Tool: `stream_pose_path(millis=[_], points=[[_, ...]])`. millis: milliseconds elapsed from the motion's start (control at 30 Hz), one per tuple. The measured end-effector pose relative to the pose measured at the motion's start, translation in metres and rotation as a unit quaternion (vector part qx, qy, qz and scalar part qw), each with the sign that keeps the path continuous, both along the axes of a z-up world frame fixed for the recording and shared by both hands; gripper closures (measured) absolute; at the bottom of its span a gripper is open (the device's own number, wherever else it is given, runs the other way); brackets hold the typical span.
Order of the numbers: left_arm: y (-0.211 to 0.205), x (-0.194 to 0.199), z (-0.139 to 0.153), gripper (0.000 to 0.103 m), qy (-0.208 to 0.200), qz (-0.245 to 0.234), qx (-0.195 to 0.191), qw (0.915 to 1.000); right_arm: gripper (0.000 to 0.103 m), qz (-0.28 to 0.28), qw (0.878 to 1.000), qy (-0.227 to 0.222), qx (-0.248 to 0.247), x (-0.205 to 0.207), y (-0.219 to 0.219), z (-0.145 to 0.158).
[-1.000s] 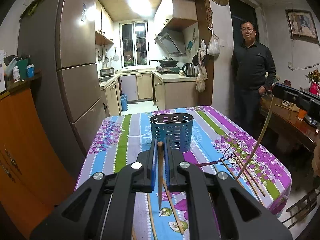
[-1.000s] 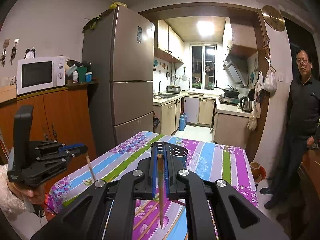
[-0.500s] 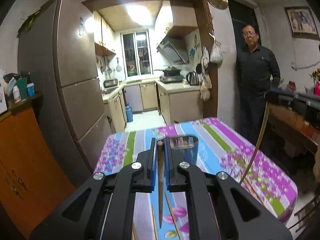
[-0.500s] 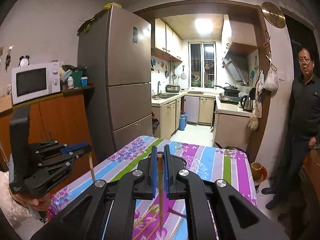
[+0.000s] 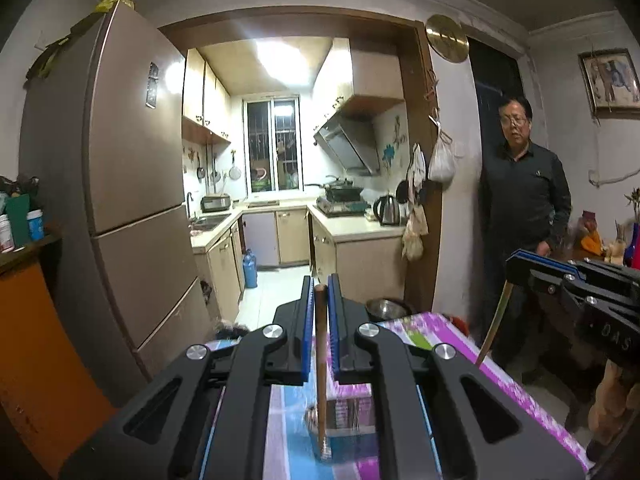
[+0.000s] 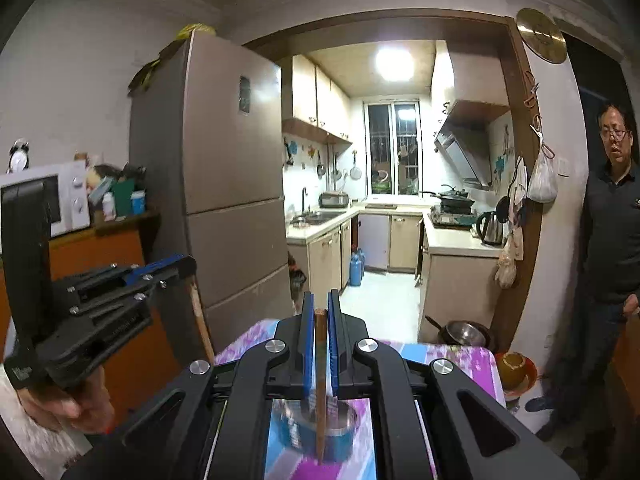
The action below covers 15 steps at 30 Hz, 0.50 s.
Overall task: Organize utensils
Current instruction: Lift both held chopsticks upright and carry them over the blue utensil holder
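At frame centre, the left gripper [image 5: 319, 312] and right gripper [image 6: 319, 314] each pinch a light, stiff, slippery chopstick [image 5: 320, 360] near its top, above the blue utensil holder [image 6: 316, 432].

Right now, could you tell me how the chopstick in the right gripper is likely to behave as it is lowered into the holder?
The chopstick looks stiff and light. Pinched near its top, it may swing or pivot. The holder seems light enough to tip.
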<state>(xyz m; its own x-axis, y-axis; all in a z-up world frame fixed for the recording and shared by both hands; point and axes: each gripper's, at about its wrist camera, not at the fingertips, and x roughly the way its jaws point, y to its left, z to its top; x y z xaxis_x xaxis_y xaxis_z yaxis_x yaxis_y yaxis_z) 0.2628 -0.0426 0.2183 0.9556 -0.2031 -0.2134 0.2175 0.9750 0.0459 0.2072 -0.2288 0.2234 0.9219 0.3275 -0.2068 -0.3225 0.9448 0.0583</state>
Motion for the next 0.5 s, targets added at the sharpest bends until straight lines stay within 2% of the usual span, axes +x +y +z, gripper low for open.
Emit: stream_pose_path(millis=[100,200,300,500], points=[[-0.002,0.027,-0.001,0.098,-0.002,-0.01,-0.019,0.9998,0.095,-0.003,1.0,-0.001,0.014,0.034,0.004,-0.003],[-0.011,0.05,-0.01,0.098,-0.001,-0.012,-0.019,0.9997,0.095,-0.009,1.0,0.004,0.015,0.058,0.01,-0.012],[-0.016,0.07,-0.028,0.098,0.006,-0.019,-0.015,0.9997,0.095,-0.021,1.0,0.01,0.014,0.081,0.013,-0.028],[-0.019,0.097,-0.072,0.098,0.044,-0.033,-0.013,0.9984,0.095,-0.022,0.998,0.049,0.031,0.116,0.015,-0.068]])
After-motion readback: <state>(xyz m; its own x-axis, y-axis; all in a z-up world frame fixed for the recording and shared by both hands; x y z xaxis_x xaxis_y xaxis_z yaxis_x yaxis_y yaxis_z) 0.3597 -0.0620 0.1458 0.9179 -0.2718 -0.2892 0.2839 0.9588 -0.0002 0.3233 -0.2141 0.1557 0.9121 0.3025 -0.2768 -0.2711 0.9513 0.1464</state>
